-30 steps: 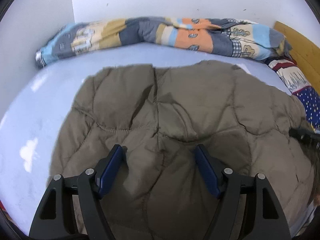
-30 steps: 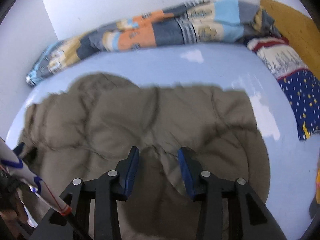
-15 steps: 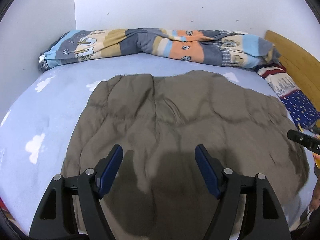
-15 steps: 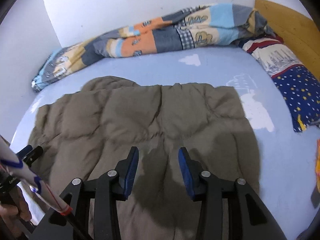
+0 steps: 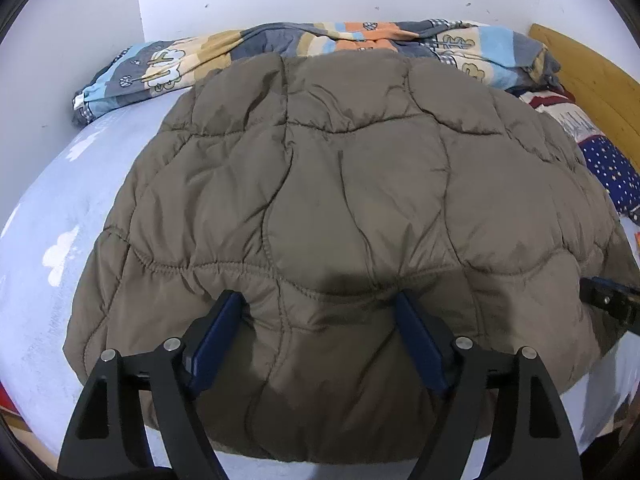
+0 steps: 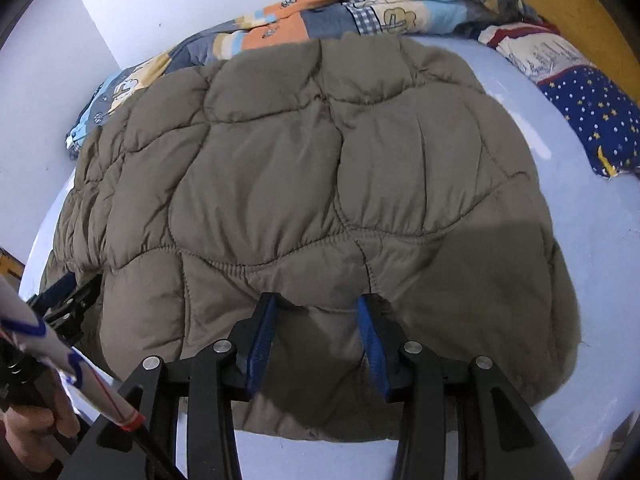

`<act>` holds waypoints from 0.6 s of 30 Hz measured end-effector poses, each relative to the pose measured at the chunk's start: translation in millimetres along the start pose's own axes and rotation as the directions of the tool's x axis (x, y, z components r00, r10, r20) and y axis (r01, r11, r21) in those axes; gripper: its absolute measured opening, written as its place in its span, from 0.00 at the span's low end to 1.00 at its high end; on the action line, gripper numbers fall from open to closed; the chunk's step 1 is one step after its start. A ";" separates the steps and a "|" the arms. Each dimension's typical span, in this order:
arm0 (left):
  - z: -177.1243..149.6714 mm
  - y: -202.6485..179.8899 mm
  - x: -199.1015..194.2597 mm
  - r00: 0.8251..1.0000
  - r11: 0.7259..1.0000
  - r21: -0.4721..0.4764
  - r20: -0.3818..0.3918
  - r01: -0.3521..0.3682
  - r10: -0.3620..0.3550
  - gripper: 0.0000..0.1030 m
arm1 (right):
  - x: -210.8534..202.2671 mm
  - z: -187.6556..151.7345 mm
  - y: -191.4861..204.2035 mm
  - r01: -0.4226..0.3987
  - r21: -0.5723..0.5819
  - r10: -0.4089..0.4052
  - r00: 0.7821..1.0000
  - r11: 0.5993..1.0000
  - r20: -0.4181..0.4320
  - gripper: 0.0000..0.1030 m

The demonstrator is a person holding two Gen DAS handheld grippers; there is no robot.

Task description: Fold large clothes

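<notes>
A large olive-brown quilted jacket [image 5: 340,200] lies spread on a light blue bed; it also fills the right wrist view [image 6: 312,184]. My left gripper [image 5: 318,312] is open, its blue pads pressed down into the jacket's near edge with a wide bulge of padding between them. My right gripper [image 6: 318,308] is open too, narrower, with its pads dug into the near edge and a fold of fabric between them. The right gripper's tip shows at the left wrist view's right edge [image 5: 608,300].
A patchwork quilt [image 5: 320,46] lies bunched along the white back wall. A star-print pillow [image 6: 592,120] and a wooden headboard [image 6: 568,12] are at the right. The blue sheet [image 5: 60,220] shows left of the jacket. The bed's front edge is just below the grippers.
Both grippers dropped from above the jacket down onto its near edge and moved forward, so the jacket now fills both views. The jaws stay open.
</notes>
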State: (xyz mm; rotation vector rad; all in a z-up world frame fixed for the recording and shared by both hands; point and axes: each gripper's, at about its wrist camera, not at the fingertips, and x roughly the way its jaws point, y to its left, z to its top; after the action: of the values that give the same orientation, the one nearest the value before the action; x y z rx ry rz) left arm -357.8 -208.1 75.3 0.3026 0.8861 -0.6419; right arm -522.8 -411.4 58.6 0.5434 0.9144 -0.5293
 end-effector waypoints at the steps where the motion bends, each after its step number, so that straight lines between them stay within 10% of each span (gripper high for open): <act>1: -1.2 1.5 -4.9 1.000 1.000 -0.005 0.016 0.002 -0.002 0.77 | -0.6 -0.2 -0.3 0.001 0.000 -0.001 1.000 1.000 0.004 0.45; 8: -7.9 44.7 -50.0 0.991 0.993 -0.078 0.092 -0.090 0.097 0.77 | -57.1 -16.1 -37.4 -0.001 0.121 -0.014 0.992 0.993 0.128 0.45; 13: -14.2 79.7 -13.9 0.994 0.977 -0.190 -0.067 -0.101 0.089 0.77 | -38.0 -27.7 -80.8 0.005 0.276 -0.013 0.999 0.961 0.030 0.45; 18: -17.1 71.7 -21.0 0.990 0.975 -0.175 -0.028 -0.139 0.136 0.78 | -30.7 -29.7 -71.6 0.051 0.238 -0.055 0.998 0.970 0.011 0.45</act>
State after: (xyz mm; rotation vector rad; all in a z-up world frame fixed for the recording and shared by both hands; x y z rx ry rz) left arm -332.7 -135.8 80.7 0.2079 0.9225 -0.4299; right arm -601.2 -439.9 54.7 0.7309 0.8552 -0.6968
